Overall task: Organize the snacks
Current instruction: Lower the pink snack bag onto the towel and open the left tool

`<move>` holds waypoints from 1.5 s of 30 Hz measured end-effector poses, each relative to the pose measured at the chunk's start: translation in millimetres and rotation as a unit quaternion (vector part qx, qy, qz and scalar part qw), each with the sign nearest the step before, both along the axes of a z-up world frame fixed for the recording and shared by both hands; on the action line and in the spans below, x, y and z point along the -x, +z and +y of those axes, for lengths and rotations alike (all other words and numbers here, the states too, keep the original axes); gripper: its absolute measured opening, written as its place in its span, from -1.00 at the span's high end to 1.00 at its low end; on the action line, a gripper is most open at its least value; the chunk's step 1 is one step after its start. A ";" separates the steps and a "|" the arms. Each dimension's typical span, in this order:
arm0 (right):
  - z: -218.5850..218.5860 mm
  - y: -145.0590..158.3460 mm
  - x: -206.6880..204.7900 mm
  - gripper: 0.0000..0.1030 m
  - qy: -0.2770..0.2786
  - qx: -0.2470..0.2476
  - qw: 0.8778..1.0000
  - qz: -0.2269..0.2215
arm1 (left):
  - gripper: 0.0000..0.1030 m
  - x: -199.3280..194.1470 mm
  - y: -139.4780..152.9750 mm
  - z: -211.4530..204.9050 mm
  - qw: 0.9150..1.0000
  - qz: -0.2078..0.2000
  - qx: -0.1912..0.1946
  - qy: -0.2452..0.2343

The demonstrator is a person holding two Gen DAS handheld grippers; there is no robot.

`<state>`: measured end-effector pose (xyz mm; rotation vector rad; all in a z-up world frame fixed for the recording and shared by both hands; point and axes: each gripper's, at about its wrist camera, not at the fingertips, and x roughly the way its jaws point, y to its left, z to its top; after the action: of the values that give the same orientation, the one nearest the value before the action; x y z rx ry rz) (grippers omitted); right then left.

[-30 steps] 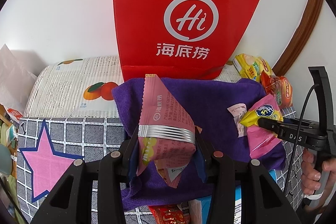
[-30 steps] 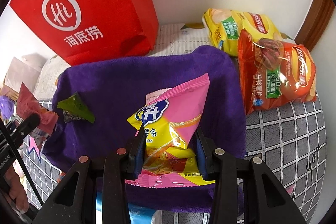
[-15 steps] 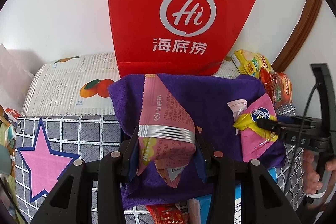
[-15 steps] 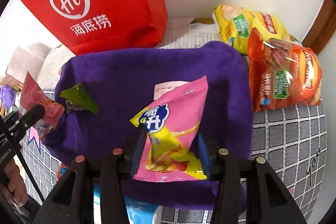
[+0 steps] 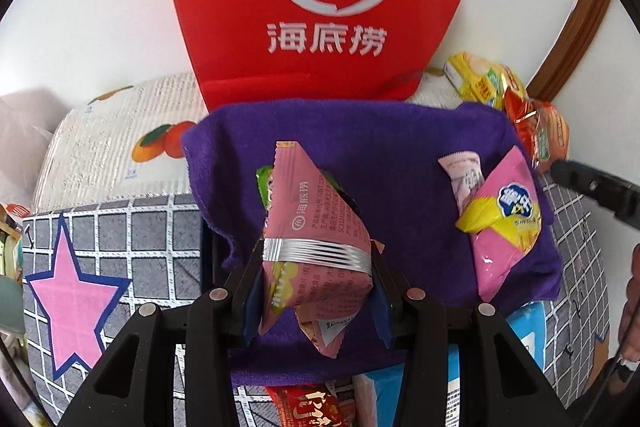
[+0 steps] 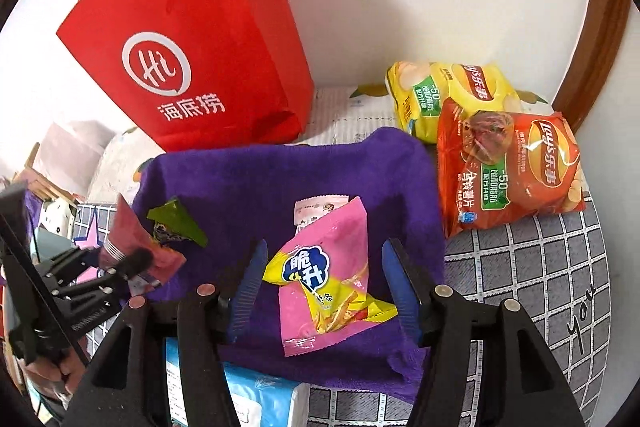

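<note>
My left gripper [image 5: 316, 291] is shut on a pink Haidilao snack packet [image 5: 316, 235] and holds it over the left part of the purple towel [image 5: 400, 163]; it also shows in the right wrist view [image 6: 136, 259]. My right gripper [image 6: 324, 287] is open, its blue pads on either side of a pink and yellow crisp-stick packet [image 6: 324, 291] that lies on the purple towel [image 6: 260, 183]. That packet also shows in the left wrist view [image 5: 504, 215]. A small white packet [image 6: 316, 209] lies partly under it. A green packet [image 6: 176, 219] lies on the towel's left.
A red Haidilao bag [image 6: 192, 67] stands behind the towel against the white wall. A yellow Lay's bag [image 6: 444, 91] and a red Lay's bag [image 6: 508, 167] lie at the right. A blue tissue pack [image 6: 256, 399] sits under the towel's front. The checked cloth has a pink star [image 5: 72, 299].
My right gripper has opened and let go of the pink and yellow packet, which now lies on the towel. My left gripper has moved forward over the towel with its packet.
</note>
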<state>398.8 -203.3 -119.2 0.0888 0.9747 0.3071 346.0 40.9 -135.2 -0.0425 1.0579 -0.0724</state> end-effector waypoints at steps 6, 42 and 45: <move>-2.7 3.0 2.1 -0.15 -0.009 -0.010 1.000 -0.003 | 0.17 0.1 -5.1 -4.5 1.000 0.013 0.001 -0.007; 34.9 37.5 34.7 -0.17 0.039 -0.051 0.996 -0.063 | -0.19 10.6 36.7 8.4 0.998 -0.054 0.016 0.006; 44.0 44.2 44.2 -0.17 0.042 -0.044 0.995 -0.084 | -0.19 14.1 43.2 12.7 0.998 -0.062 0.021 0.011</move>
<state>354.7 -159.3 -75.0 0.1017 0.7999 0.4288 331.9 53.6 -92.0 -0.0876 0.9317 -0.0760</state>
